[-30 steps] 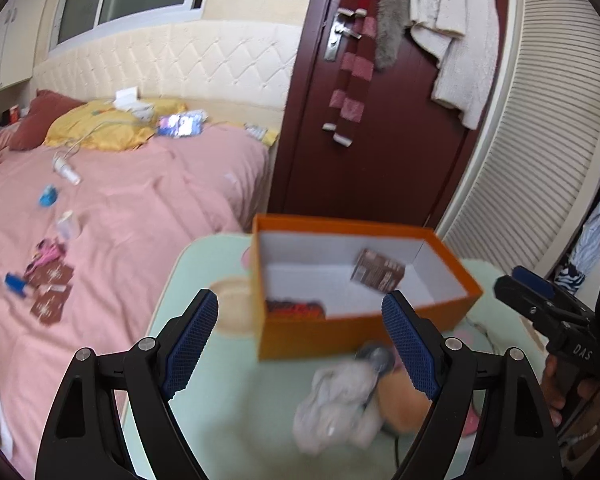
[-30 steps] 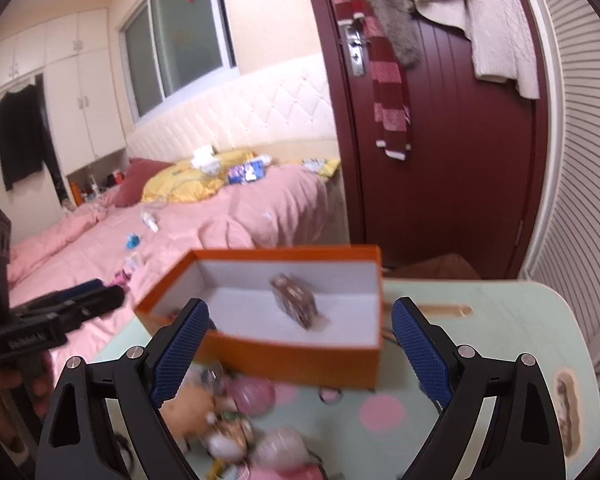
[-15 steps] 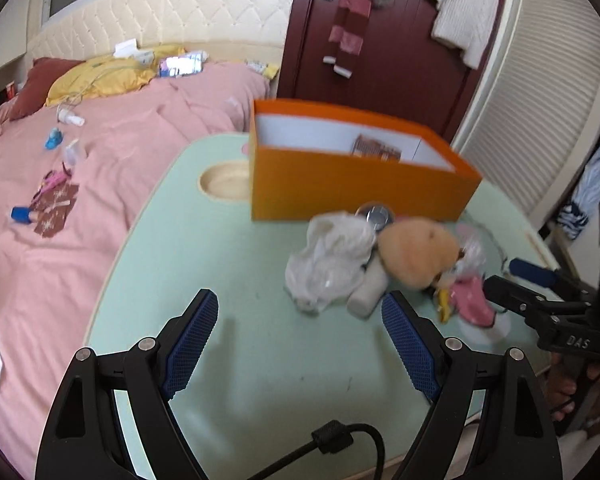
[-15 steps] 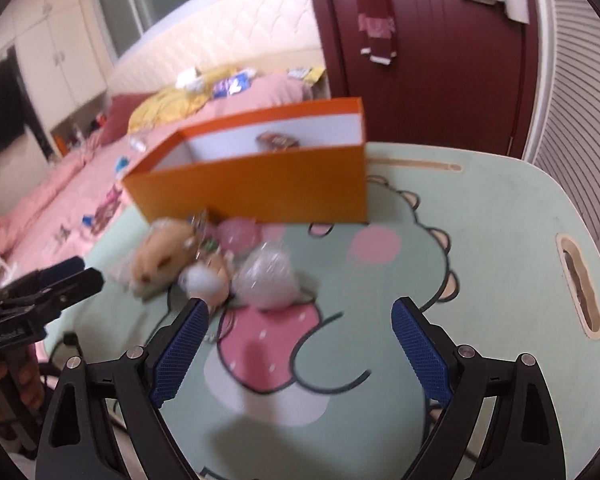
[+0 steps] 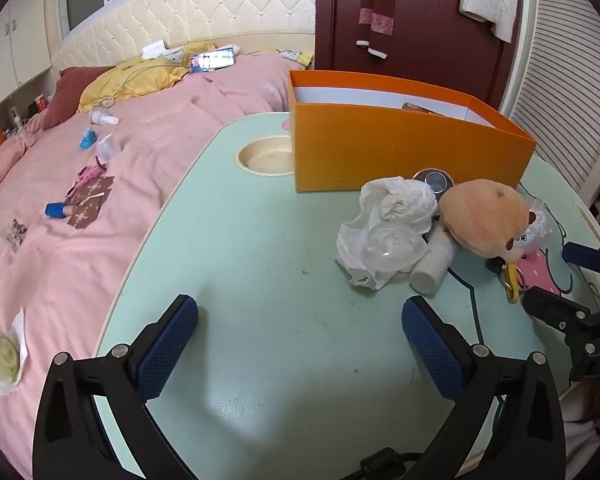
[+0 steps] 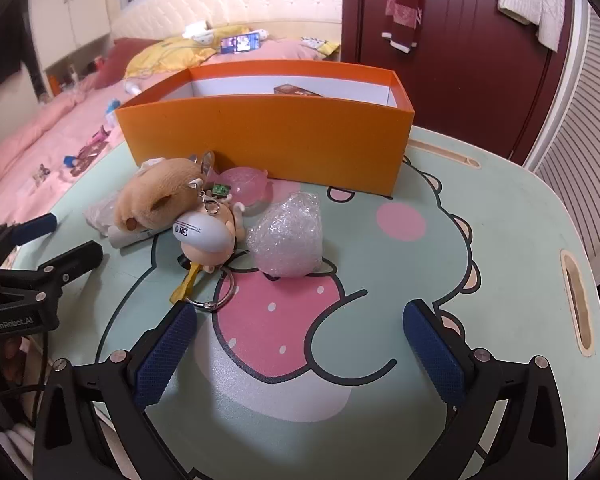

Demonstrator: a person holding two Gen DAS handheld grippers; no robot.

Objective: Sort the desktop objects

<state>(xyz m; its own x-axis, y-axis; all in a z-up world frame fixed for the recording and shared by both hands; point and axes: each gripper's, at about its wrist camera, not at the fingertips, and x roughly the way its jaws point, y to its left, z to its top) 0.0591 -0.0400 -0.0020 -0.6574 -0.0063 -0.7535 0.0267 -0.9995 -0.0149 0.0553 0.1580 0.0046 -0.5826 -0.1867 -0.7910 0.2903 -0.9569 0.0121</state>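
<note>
An orange box (image 5: pixel 404 148) (image 6: pixel 267 140) stands at the far side of the pale green table (image 5: pixel 259 248), with a brown packet (image 6: pixel 295 90) inside. In front of it lies a pile: a tan plush toy (image 5: pixel 482 216) (image 6: pixel 159 196), a crumpled white bag (image 5: pixel 384 228), a white bottle (image 5: pixel 432 264), a bubble-wrap bundle (image 6: pixel 289 236), a pink round case (image 6: pixel 245 184), a small doll with a white tag (image 6: pixel 207 236) and a key ring (image 6: pixel 215 292). My left gripper (image 5: pixel 300 340) is open and empty, low over the near table. My right gripper (image 6: pixel 300 344) is open and empty, just short of the pile.
A round cup recess (image 5: pixel 265 156) sits in the table left of the box. A slot (image 6: pixel 576 300) runs along the table's right edge. A pink bed (image 5: pixel 71 184) with scattered small items lies to the left. A dark red door (image 5: pixel 416 20) stands behind.
Both grippers have pulled back from above the box and dropped low toward the near table. The box now looks farther off, and the pile lies in full view ahead.
</note>
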